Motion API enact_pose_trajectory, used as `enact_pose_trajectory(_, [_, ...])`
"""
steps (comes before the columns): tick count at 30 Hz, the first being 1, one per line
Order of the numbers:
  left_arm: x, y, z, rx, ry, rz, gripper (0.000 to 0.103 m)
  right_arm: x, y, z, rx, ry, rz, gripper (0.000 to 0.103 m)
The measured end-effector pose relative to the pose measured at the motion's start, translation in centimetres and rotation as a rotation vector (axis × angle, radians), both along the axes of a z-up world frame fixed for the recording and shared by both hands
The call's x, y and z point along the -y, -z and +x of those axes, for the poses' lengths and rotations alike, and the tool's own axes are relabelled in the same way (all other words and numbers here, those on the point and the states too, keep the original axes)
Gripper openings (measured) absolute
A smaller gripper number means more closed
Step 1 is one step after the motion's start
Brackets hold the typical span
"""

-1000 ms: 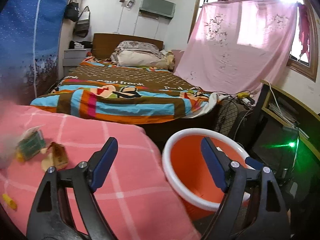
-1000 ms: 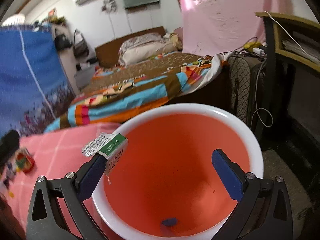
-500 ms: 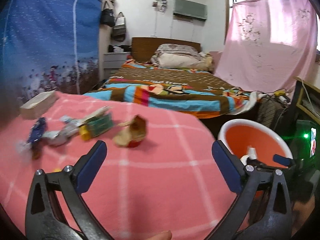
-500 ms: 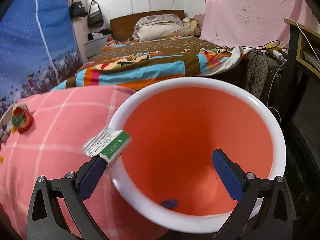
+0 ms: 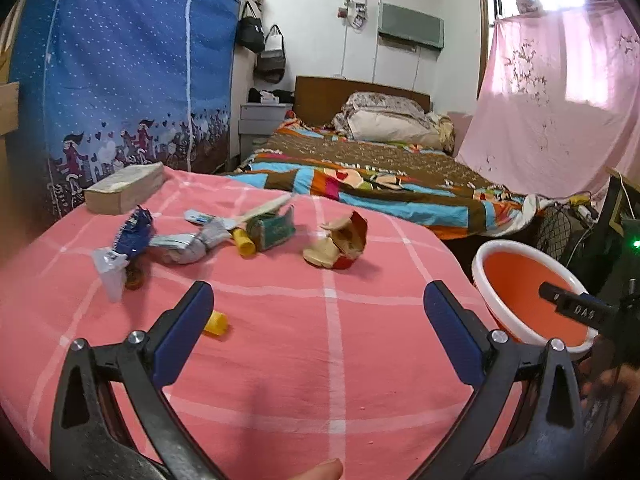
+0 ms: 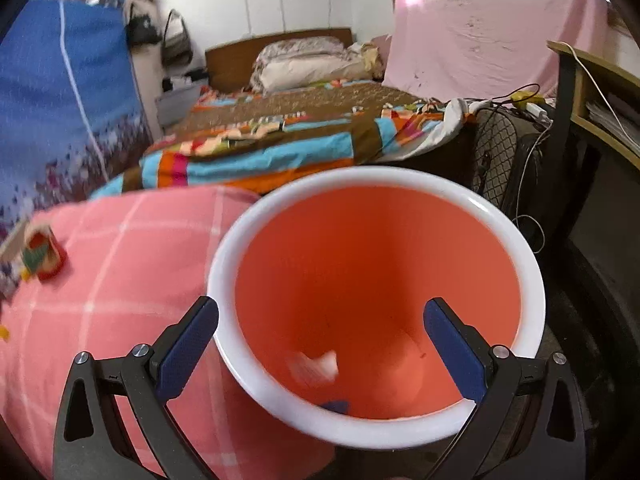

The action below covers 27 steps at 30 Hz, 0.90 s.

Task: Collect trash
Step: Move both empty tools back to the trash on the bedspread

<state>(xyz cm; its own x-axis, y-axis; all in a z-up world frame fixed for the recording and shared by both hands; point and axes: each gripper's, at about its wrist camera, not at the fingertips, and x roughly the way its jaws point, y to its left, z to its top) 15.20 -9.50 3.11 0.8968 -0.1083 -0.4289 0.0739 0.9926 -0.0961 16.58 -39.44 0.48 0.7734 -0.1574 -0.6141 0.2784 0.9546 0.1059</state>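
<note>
My left gripper (image 5: 318, 300) is open and empty over the pink checked cloth (image 5: 360, 360). Beyond it lies trash: a crumpled red and cream carton (image 5: 338, 246), a green box (image 5: 274, 230), a silver wrapper (image 5: 188, 246), a blue wrapper (image 5: 132, 236) and a yellow cap (image 5: 216, 324) beside the left finger. My right gripper (image 6: 322, 312) hangs open over the orange bin (image 6: 376, 176). A blurred white piece (image 6: 318, 364) is inside the bin, above a small blue scrap (image 6: 334, 406).
The bin (image 5: 480, 256) stands off the table's right edge. A pale block like a book (image 5: 124, 188) sits at the cloth's far left corner. A bed (image 5: 360, 176) lies behind, a blue wardrobe (image 5: 120, 60) at left, a desk with cables (image 6: 580, 92) at right.
My left gripper swung from the bin to the trash on the cloth and its jaws widened. The green and white box at my right gripper's left finger has dropped into the bin.
</note>
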Motion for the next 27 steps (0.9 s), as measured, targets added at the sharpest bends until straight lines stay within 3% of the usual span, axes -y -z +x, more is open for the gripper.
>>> enact_pose_trajectory(5, [-1.5,-0.8,-0.9,0.068,-0.022,-0.044,0.103,-1.2,-2.8,-2.0,0.214,-0.04,0.046,0.103])
enact_pose_trajectory(13, [-4.2,-2.5,-2.6,0.195,-0.077,-0.071,0.103,-6.2,-7.2,-4.2,0.536,-0.203,-0.003,0.103])
enact_pose_trajectory(20, [-7.2,-3.6,-3.9,0.299,-0.125,-0.038,0.103,-9.9,-8.5,-4.9,0.689,-0.295,-0.017,0.103])
enact_pose_trajectory(27, [-9.7,-4.0,-4.1,0.373,-0.151,0.019,0.103,-13.1,-8.4,-4.8,0.753,-0.346,-0.035,0.103])
